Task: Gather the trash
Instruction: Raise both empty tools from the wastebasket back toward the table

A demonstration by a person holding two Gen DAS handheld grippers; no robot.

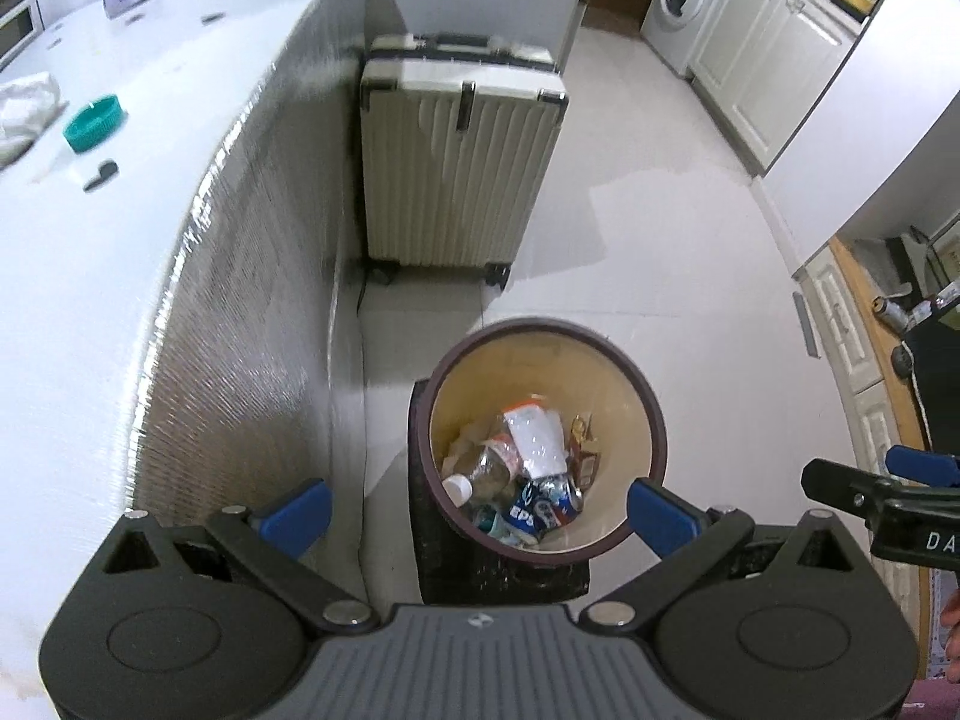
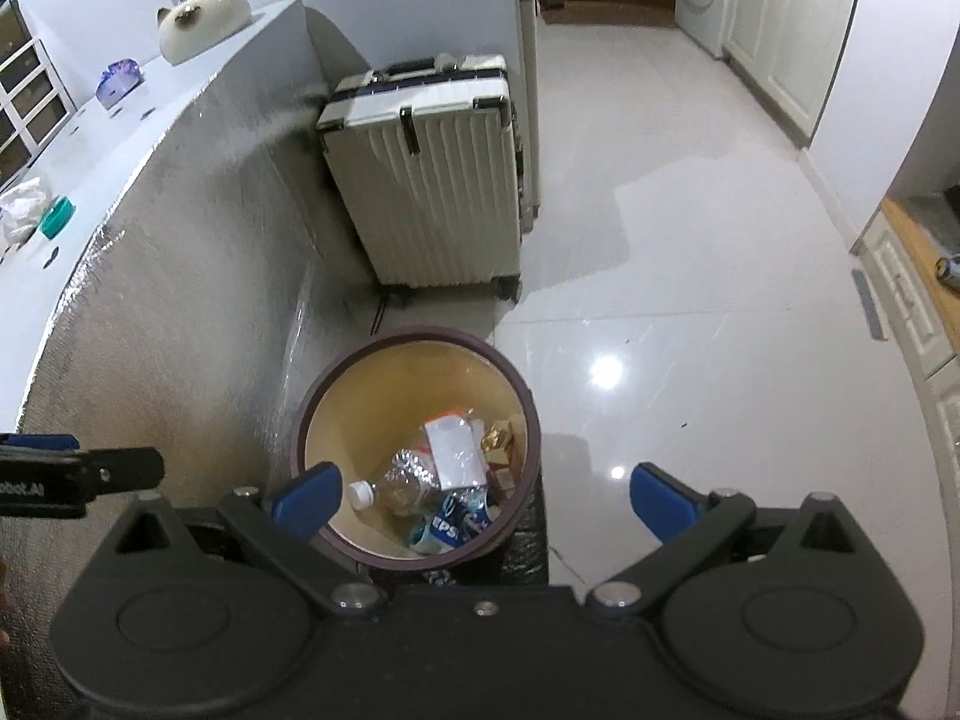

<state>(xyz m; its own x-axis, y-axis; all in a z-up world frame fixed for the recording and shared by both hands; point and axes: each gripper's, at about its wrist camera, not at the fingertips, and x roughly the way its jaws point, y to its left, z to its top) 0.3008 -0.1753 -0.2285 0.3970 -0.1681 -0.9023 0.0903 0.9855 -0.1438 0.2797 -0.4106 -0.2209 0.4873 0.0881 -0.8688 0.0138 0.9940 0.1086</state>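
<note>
1. Counter (image 1: 90,312) runs along my left, white-topped, with a teal ashtray (image 1: 94,122) near its front edge, a crumpled white tissue (image 1: 24,111) just beside it toward the far left, and a small dark scrap (image 1: 101,174) nearer the edge. These look like the trash not yet gathered.
2. Left gripper (image 1: 477,510) hangs over the bin, jaws spread wide and nothing between them.
3. Bin (image 1: 651,414) stands on the floor against the counter's side panel, in front of a cream suitcase (image 1: 459,162). Inside lie a clear plastic bottle (image 1: 486,462) with a white cap, a crushed blue can (image 1: 543,507), a white wrapper (image 1: 537,438) and some brown packets.
4. Right gripper (image 2: 480,501) hovers beside my left one, also wide and empty, its left finger over the bin's rim and its right finger over bare floor (image 2: 690,300).
5. I judge I am between pieces: both grippers are free above the bin. The next move calls for swinging left and up to the counter top, lining a gripper over the tissue or the scrap, and closing low enough to catch something that thin.
</note>
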